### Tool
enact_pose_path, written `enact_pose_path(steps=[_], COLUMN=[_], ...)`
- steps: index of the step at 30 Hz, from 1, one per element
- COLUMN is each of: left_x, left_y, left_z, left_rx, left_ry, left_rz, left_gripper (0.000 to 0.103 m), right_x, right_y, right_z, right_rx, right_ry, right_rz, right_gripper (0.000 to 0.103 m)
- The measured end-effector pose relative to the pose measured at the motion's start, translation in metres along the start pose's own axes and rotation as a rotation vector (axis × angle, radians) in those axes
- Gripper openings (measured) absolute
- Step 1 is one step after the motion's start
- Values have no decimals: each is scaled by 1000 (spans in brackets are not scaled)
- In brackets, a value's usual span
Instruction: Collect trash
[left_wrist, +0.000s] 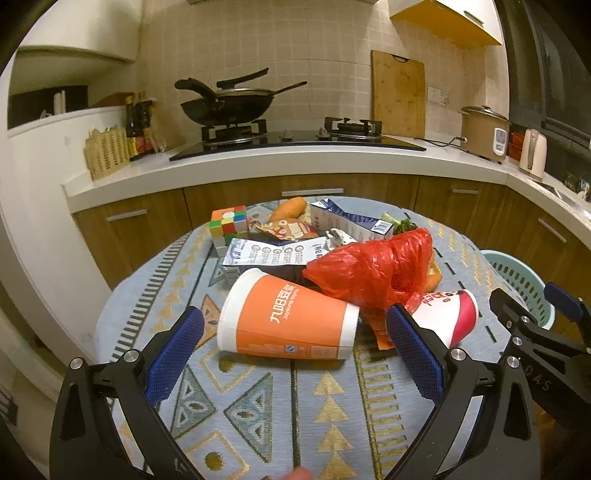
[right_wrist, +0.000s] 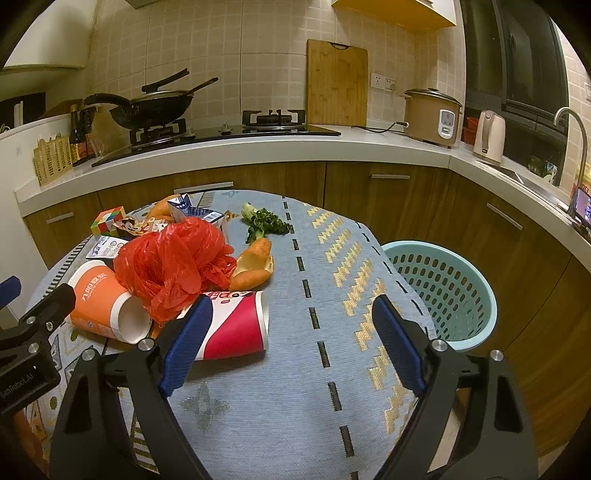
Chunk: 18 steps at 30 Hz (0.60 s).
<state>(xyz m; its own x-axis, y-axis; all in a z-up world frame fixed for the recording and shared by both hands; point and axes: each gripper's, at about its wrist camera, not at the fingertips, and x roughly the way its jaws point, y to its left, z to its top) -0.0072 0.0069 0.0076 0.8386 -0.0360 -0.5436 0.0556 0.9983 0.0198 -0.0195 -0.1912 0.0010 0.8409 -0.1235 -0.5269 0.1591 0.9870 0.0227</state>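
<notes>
Left wrist view shows the left gripper (left_wrist: 295, 339) spread wide and empty, its blue pads flanking an orange paper cup (left_wrist: 284, 317) that lies on its side on the patterned tablecloth (left_wrist: 258, 406). The pads do not yet touch the cup, so I judge the step in hand to be the approach to a first pick. The next move calls for easing forward until the cup sits between the pads, then closing gently across its wall, since thin paper will likely buckle under a hard squeeze.

Beside it, the right gripper (right_wrist: 291, 332) is likewise spread and holds nothing; its left pad stands in front of a tipped red and white cup (right_wrist: 236, 325), though whether they touch is hard to tell through the fisheye. A teal perforated basket (right_wrist: 476, 295) stands off the table's right edge, seemingly the place for the rubbish.

The trash is heaped at the table's middle: a crumpled red plastic bag (right_wrist: 173, 262) resting over both cups, flattened milk cartons (left_wrist: 273, 254) and a snack wrapper (left_wrist: 291, 229) behind. Carrots (right_wrist: 255, 262), greens (right_wrist: 269, 221) and a puzzle cube (left_wrist: 229, 223) lie among it.
</notes>
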Motion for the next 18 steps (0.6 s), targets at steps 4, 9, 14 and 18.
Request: enact_pose_path(steps=[4, 9, 14, 18], left_x=[4, 6, 6, 7], left_y=[0, 3, 6, 8], left_z=[-1, -1, -2, -2], left_rx=[0, -13, -26, -33], left_ry=[13, 21, 22, 22], left_rz=[6, -3, -17, -20], left_gripper=[94, 91, 91, 91], right_x=[0, 0, 0, 0], right_y=[-1, -1, -1, -1], right_z=[-1, -1, -1, -1], right_rx=[5, 5, 6, 4], right_ry=[1, 1, -1, -4], right_rz=[6, 6, 6, 3], right_gripper=[83, 83, 83, 83])
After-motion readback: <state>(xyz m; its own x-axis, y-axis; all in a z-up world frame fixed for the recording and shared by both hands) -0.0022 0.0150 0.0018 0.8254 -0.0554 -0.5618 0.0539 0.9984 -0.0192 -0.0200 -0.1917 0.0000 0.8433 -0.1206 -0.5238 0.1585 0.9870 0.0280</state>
